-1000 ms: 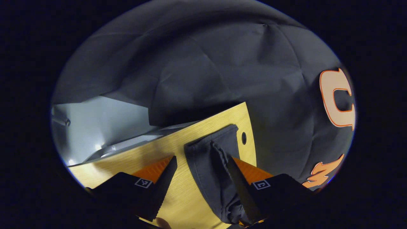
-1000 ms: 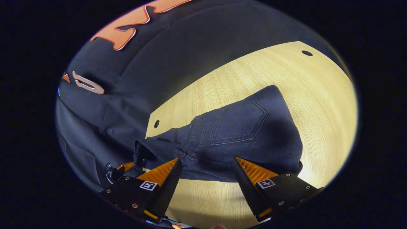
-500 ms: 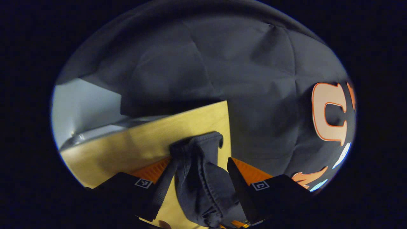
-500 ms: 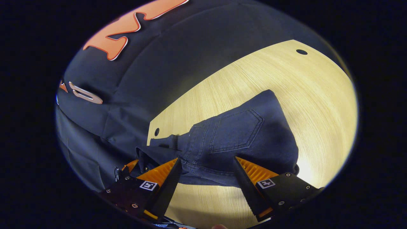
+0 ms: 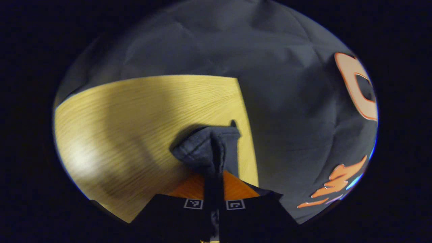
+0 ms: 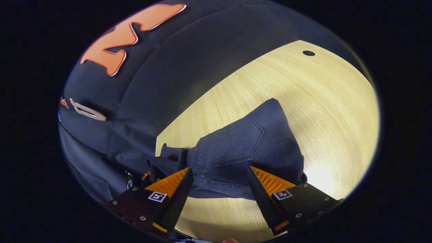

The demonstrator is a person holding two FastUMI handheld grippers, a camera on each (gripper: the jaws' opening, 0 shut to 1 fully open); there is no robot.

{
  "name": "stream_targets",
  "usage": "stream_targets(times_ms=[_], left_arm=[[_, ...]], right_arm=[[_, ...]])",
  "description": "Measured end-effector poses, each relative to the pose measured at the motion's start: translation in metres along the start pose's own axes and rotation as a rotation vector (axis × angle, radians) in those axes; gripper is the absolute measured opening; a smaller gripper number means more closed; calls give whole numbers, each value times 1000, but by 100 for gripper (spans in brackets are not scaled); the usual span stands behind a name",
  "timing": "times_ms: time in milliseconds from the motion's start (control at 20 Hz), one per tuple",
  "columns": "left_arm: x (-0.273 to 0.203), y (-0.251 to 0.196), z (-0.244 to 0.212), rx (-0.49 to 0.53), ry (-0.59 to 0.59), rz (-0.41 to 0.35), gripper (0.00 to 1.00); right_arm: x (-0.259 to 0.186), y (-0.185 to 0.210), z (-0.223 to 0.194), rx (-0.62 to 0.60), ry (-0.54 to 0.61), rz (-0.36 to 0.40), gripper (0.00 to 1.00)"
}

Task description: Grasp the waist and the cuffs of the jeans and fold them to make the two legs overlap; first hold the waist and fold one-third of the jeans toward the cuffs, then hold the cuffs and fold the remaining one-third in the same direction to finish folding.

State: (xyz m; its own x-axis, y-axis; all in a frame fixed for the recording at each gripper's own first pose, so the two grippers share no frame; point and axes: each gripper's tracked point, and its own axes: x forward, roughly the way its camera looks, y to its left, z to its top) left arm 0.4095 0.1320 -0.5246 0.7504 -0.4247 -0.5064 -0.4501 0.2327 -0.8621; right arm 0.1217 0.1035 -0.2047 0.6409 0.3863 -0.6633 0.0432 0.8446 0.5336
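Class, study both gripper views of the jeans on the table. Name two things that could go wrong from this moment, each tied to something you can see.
1. The left gripper pinches only a thin bunched ridge of the jeans; it may slip out when lifted.
2. The right gripper is open, its fingers straddling the waist; lifting now could drag the jeans unevenly.

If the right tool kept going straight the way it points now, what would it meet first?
Most likely the jeans: their waist end lies directly ahead between the right tool's open fingers, on the wooden table. Depth is hard to judge.
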Motion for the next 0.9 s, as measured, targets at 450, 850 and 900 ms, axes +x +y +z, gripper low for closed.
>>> stream_targets(times_ms=[450, 850, 900], left_arm=[[-123, -86, -10, 205, -159, -65, 5], [-164, -205, -116, 485, -207, -100, 5], [-164, -217, -131, 526, -211, -92, 5]], right_arm=[[-25, 9, 34, 10, -101, 69, 98], [-71, -15, 65, 13, -161, 131, 98], [-79, -23, 72, 13, -173, 132, 98]])
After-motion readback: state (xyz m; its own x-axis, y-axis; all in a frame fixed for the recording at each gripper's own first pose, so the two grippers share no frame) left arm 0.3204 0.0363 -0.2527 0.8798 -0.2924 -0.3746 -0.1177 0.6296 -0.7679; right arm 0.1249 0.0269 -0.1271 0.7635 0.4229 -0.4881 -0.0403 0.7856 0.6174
